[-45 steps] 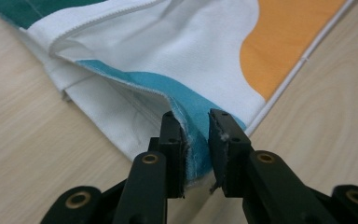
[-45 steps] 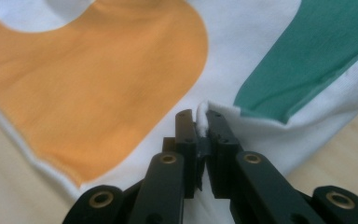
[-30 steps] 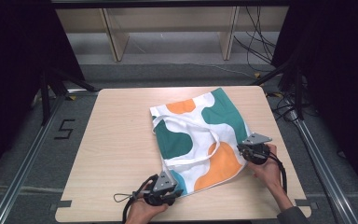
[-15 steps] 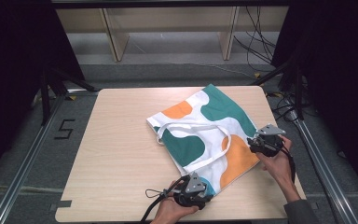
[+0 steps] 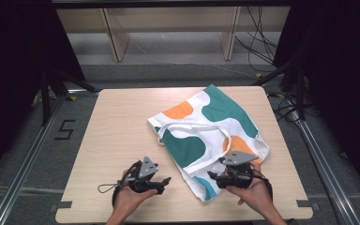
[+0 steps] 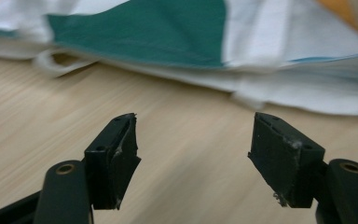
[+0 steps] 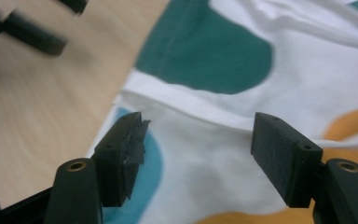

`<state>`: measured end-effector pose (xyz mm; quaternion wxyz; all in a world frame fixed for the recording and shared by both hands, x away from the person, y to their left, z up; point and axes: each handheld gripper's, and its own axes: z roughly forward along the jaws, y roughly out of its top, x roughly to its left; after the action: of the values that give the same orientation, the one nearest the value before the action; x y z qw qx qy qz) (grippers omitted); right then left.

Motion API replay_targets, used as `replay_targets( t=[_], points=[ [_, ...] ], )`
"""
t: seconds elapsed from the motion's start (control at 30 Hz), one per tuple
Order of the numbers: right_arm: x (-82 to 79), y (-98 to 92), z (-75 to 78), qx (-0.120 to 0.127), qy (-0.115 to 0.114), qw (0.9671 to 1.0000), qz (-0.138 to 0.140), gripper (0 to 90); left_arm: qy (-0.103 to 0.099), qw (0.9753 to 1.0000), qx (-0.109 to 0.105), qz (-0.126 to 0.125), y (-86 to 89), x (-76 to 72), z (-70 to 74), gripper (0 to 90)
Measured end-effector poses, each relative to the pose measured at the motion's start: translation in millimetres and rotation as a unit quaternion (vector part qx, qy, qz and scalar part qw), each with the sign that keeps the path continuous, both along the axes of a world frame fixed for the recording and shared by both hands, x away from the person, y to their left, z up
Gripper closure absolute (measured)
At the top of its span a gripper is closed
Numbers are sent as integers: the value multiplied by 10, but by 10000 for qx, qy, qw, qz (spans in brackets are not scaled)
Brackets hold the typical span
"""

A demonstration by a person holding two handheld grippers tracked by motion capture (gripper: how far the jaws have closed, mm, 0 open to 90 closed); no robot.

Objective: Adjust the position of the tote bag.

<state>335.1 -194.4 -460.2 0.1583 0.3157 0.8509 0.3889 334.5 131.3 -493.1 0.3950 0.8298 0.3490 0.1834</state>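
A white cloth bag [image 5: 206, 136] with green, orange and blue patches lies flat on the right half of the wooden table [image 5: 122, 126], its handles [image 5: 168, 133] toward the left. My left gripper [image 5: 165, 182] rests open on bare wood just left of the bag's near corner; the bag's edge [image 6: 270, 88] lies ahead of its jaws. My right gripper [image 5: 212, 177] stands open over the bag's near end, above white cloth with a blue patch [image 7: 151, 158], nothing between its fingers. The left gripper's blurred jaw [image 7: 32, 35] shows at the top left of the right gripper view.
Wooden shelf legs [image 5: 117, 37] stand on the floor beyond the table. Cables [image 5: 262, 42] trail at the back right. Metal rails [image 5: 23, 164] run along both sides of the table. A black "5" mark [image 5: 65, 130] sits on the floor at left.
The bag has been dragged and turned farther right and back. Both grippers have let go of it; the left one drew back left onto the wood, the right one moved to the near end.
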Motion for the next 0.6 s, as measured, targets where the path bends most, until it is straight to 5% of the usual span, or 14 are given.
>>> replay_targets(
  t=[0.07,0.1,0.23,0.33,0.43,0.53,0.57,0.6],
  points=[
    [-22,60,-22,-59,4,9999,92,350,51,9998,-15,185,69,23,-17,306],
    [-77,186,-72,-108,46,9996,275,351,41,9994,223,276,187,63,-18,301],
    [-136,317,-142,-256,99,9987,433,350,57,9988,127,476,296,106,-38,291],
    [-185,422,-211,-523,132,9974,479,369,147,9976,336,588,364,130,-37,283],
    [-222,500,-303,-873,9,9944,598,519,208,9971,150,710,375,151,-80,278],
    [-229,467,-323,-1122,-8,9909,744,661,214,9962,299,788,407,167,-72,252],
    [-247,442,-319,-1159,77,9905,731,711,159,9955,118,925,384,172,-95,246],
    [-237,412,-319,-1192,-8,9892,853,754,168,9959,284,840,412,178,-83,245]
  ],
)
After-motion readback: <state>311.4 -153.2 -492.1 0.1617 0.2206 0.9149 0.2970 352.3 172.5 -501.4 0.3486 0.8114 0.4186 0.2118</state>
